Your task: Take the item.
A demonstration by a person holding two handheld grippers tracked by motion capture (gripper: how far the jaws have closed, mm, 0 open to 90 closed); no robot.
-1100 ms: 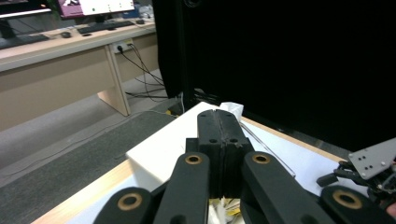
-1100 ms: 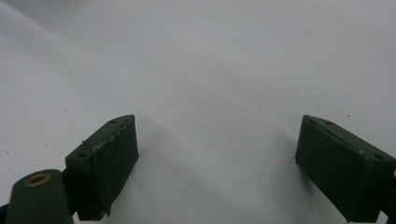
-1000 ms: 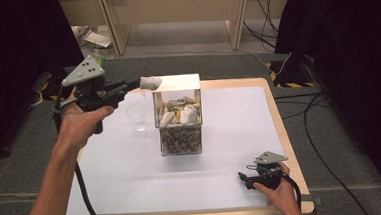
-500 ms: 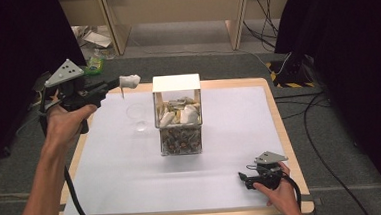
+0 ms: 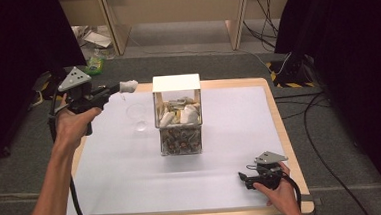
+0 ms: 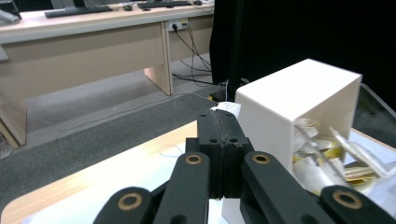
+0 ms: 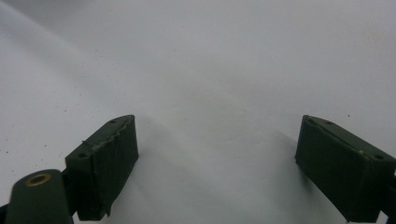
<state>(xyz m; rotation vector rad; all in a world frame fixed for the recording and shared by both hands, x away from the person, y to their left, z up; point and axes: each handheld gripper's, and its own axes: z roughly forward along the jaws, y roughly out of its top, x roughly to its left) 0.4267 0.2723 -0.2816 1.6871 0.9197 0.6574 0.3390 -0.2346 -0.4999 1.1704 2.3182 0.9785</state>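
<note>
My left gripper (image 5: 113, 90) is shut on a small white packet (image 5: 128, 84), held in the air at the table's far left, left of the box. In the left gripper view the jaws (image 6: 218, 126) are pressed together and the white packet (image 6: 228, 108) peeks out past their tips. A clear glass (image 5: 138, 115) stands on the white table just below and in front of the packet. The box (image 5: 176, 83) has a white top and clear walls, with pale packets in the upper part and dark ones below. My right gripper (image 5: 244, 176) rests open on the table at the front right, nothing between its jaws (image 7: 217, 135).
The white tabletop (image 5: 229, 125) has a wooden rim. The box's white top (image 6: 299, 88) is close on the right in the left gripper view. Desks and cables lie on the floor behind the table, and dark curtains hang at both sides.
My left gripper has carried the white packet leftward, away from the box, and sunk a little. The right gripper has stayed put.
</note>
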